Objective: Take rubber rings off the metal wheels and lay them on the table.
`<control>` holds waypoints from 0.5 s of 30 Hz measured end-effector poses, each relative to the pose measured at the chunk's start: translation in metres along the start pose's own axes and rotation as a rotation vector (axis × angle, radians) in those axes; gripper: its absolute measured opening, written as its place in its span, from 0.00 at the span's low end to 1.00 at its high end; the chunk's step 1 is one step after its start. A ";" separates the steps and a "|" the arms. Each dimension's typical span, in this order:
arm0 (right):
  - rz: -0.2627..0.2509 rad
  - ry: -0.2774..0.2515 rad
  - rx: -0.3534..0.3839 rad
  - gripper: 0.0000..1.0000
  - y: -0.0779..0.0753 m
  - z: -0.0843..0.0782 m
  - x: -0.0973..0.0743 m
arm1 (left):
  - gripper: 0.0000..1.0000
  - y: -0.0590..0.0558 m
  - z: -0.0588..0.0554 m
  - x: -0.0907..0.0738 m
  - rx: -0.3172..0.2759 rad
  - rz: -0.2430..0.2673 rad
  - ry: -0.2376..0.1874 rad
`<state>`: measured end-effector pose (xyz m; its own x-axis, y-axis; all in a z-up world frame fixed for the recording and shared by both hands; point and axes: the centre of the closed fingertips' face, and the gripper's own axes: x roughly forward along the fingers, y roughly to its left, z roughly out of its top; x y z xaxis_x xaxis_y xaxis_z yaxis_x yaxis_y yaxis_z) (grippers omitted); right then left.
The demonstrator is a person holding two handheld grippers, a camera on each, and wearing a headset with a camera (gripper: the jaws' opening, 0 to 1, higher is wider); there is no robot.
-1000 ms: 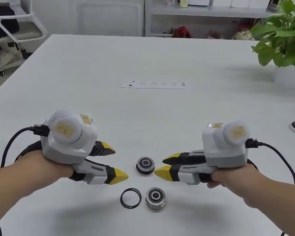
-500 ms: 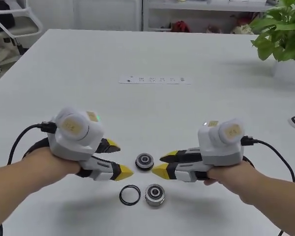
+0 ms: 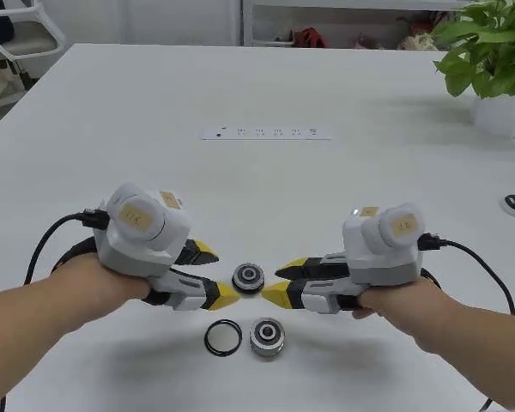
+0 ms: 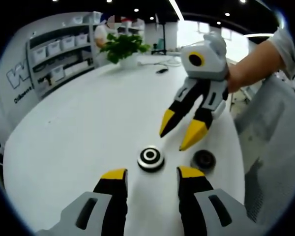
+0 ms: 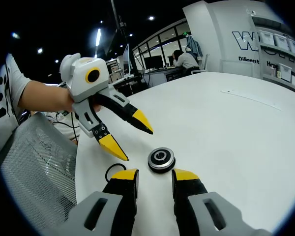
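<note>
Left gripper [image 3: 221, 275] and right gripper [image 3: 275, 284] face each other, jaws apart, empty.
Between their tips I see a dark-rimmed metal wheel [image 3: 248, 277] on the bench; nearer me, a silver metal wheel [image 3: 267, 336] beside a loose black rubber ring [image 3: 223, 336].

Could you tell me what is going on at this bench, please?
A person holds a pair of open tongs in each hand. The left tongs and right tongs point at a wheel on the table between them, neither gripping it. Nearer the person, one ring lies loose beside a second wheel.
</note>
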<state>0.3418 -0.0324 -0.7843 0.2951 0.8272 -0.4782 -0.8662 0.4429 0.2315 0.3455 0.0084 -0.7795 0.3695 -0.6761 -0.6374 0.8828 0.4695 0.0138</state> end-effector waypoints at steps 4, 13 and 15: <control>0.000 0.001 0.002 0.24 0.000 -0.001 0.000 | 0.39 0.002 0.000 0.003 -0.013 -0.002 -0.002; -0.001 0.004 0.006 0.24 -0.002 -0.003 0.001 | 0.34 0.002 0.002 0.011 -0.010 -0.013 -0.001; 0.000 0.004 0.005 0.24 -0.001 -0.004 0.001 | 0.33 0.002 0.003 0.013 -0.005 -0.015 0.000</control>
<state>0.3415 -0.0333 -0.7881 0.2939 0.8256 -0.4817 -0.8639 0.4450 0.2357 0.3525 -0.0013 -0.7857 0.3561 -0.6836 -0.6371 0.8870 0.4618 0.0002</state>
